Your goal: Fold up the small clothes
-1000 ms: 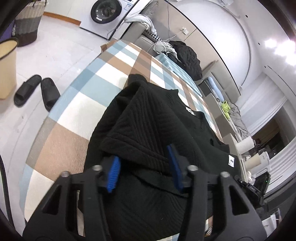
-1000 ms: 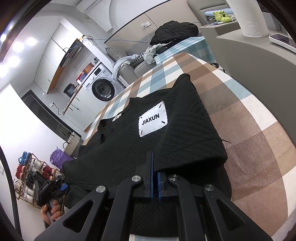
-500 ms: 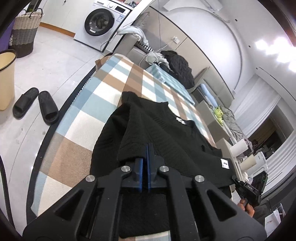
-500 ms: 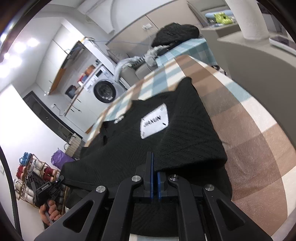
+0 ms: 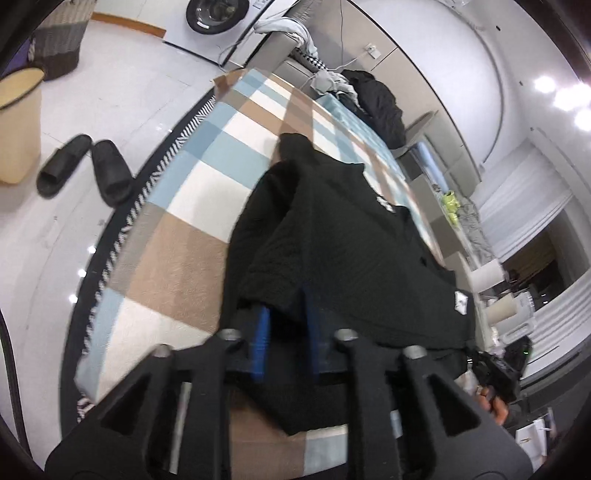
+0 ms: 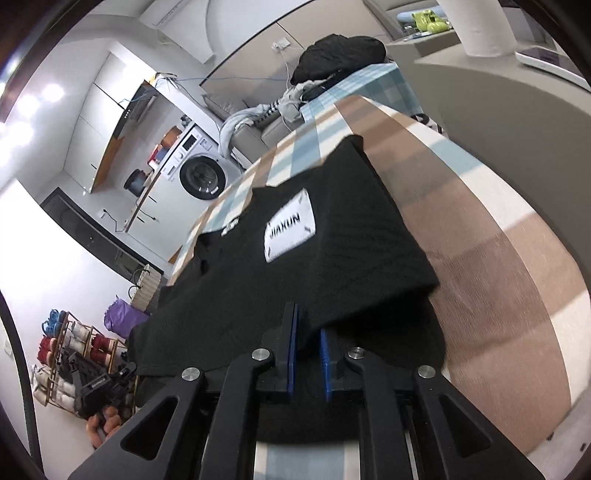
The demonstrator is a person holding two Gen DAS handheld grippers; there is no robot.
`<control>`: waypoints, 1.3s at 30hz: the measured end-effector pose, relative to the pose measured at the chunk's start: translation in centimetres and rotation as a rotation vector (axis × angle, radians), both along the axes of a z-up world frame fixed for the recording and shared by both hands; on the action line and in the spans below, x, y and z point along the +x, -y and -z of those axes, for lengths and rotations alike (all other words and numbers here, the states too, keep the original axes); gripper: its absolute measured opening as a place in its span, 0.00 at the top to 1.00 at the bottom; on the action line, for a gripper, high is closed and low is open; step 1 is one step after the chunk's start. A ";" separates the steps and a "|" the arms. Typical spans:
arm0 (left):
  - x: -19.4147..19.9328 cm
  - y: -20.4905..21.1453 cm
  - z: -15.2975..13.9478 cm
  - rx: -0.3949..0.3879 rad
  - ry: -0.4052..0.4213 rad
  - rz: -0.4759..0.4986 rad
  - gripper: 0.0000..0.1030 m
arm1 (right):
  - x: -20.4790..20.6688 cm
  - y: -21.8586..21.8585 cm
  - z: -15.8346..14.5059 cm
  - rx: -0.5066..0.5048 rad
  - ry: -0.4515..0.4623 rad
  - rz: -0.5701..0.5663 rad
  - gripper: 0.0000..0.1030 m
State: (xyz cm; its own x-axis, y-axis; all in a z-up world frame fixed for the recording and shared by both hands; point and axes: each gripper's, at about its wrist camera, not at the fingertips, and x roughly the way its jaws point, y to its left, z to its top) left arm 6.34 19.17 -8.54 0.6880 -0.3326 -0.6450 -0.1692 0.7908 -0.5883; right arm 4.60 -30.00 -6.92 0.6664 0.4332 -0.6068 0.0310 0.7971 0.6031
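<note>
A black ribbed knit garment (image 5: 343,236) lies spread on the checked blue, brown and white cloth-covered desk (image 5: 207,192), its near hem folded back over itself. A white rectangular fabric label printed JIAXUN (image 6: 290,225) sits on the garment's upper layer, facing up.

Left tool (image 5: 284,334): the blue pads stand apart and are opening. The folded hem of the garment hangs over the pad tips and lies between them; the pads do not press on it. The frame is motion-blurred there.

Right tool (image 6: 308,349): the blue pads stand a little apart and are opening. The garment's folded edge lies between and over the tips, with a gap to each pad.

Relative to the garment:
- A pair of black slide sandals (image 5: 85,164) lies on the white floor, well apart to the left in the left wrist view.
- A white front-loading washing machine (image 6: 201,171) stands beyond the far end of the desk.
- A heap of dark and grey clothes (image 6: 332,51) lies beyond the garment's far edge, at the far end of the desk.
- A white paper roll (image 6: 484,26) stands on a grey ledge to the right in the right wrist view.
</note>
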 end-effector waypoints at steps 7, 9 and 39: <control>-0.7 0.3 -0.6 0.057 0.005 -0.003 0.51 | -1.8 2.3 0.1 -0.006 -0.006 0.077 0.69; -0.9 0.2 -0.8 0.063 0.013 -0.018 0.51 | -2.0 3.5 0.1 -0.003 0.004 0.129 0.59; 3.1 2.6 -1.6 0.198 0.084 0.015 0.95 | 2.4 2.6 -0.2 -0.069 0.062 0.119 0.67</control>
